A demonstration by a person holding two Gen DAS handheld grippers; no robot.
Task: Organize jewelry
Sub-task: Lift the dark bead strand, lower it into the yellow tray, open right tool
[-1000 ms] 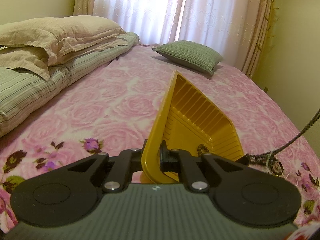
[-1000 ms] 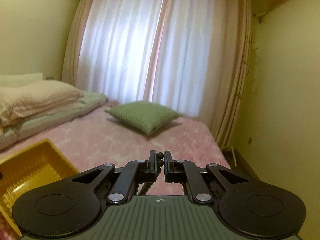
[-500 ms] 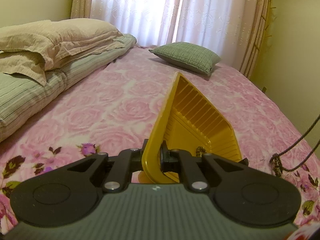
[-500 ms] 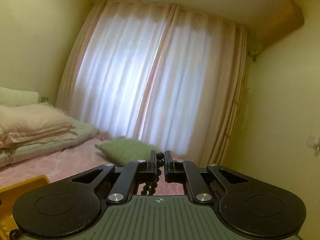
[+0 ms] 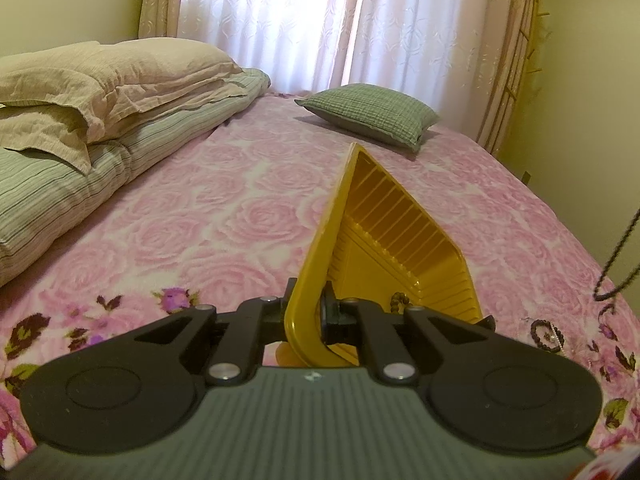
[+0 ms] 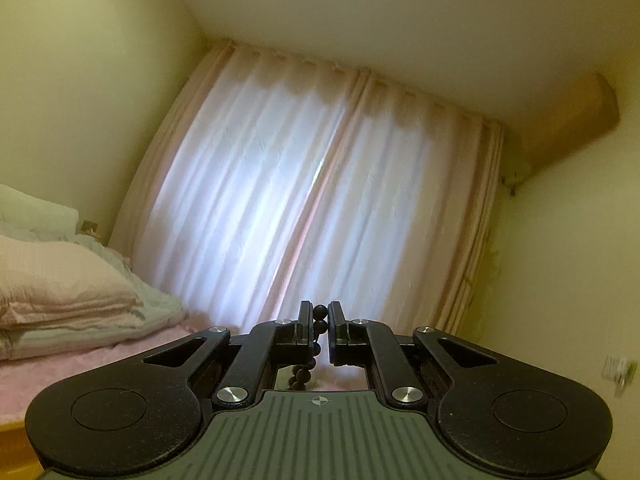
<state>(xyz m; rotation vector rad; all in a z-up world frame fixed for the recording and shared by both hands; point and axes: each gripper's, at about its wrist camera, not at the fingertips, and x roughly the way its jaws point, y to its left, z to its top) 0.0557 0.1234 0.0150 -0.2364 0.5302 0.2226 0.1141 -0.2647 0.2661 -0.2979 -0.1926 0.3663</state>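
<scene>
No writing is legible. The left gripper pinches the yellow tray's near rim on the pink bedspread; the right gripper clamps a dark bead strand, a green cushion far behind.

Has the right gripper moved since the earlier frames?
Yes. The right gripper, shut on the bead string, has risen and tilted up: the curtain sits lower, and the green cushion is gone from view.

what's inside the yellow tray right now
A short run of dark beads shows at the near end of the yellow tray; the ribbed floor beyond is bare. The left gripper, shut on the tray's near rim, covers the nearest part, so anything there is hidden.
</scene>
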